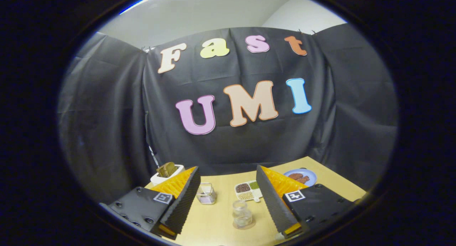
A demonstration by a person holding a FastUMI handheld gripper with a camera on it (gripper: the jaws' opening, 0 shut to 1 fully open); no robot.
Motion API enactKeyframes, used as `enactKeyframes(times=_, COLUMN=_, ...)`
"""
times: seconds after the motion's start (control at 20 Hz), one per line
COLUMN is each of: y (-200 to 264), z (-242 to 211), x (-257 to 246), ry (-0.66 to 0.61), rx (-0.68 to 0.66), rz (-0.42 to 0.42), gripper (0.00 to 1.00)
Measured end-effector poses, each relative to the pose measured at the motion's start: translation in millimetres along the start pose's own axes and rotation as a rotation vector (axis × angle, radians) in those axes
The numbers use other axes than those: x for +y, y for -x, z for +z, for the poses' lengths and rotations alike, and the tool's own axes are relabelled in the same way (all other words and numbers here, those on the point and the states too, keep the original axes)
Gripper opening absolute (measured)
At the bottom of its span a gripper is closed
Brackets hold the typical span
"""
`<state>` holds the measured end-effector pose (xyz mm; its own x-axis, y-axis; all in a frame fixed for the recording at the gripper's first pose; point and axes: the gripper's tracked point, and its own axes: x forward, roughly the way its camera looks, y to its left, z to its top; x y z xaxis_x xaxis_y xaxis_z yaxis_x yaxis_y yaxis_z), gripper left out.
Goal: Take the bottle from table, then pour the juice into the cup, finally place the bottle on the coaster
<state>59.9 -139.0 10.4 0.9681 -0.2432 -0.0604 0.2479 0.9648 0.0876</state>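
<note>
While the jaws gape, a clear bottle [243, 213] stands upright between them

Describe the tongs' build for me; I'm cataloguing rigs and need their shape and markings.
The tongs have two wedge-shaped fingers with ribbed, sawtooth inner faces, tapering toward the tips. Each sits on a dark blocky mount with round screw heads and carries a small square black-and-white marker tag. The jaws stand open, nothing between them pressed.

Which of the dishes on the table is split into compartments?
The white tray beyond the open tool, holding sorted grains. The blue plate and white bowl are undivided.
</note>
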Motion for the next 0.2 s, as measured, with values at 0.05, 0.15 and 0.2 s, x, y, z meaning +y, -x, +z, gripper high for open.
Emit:
enactKeyframes(times=0.05, y=3, z=4, x=-2, ry=0.002, rx=-0.004, rz=-0.001, gripper=0.98)
enactKeyframes(times=0.15, y=8, z=10, x=-8, ry=0.008, rx=-0.013, rz=-0.006, gripper=0.98)
enactKeyframes(times=0.2, y=10, z=14, x=-9, ry=0.008, rx=-0.016, rz=-0.007, gripper=0.98)
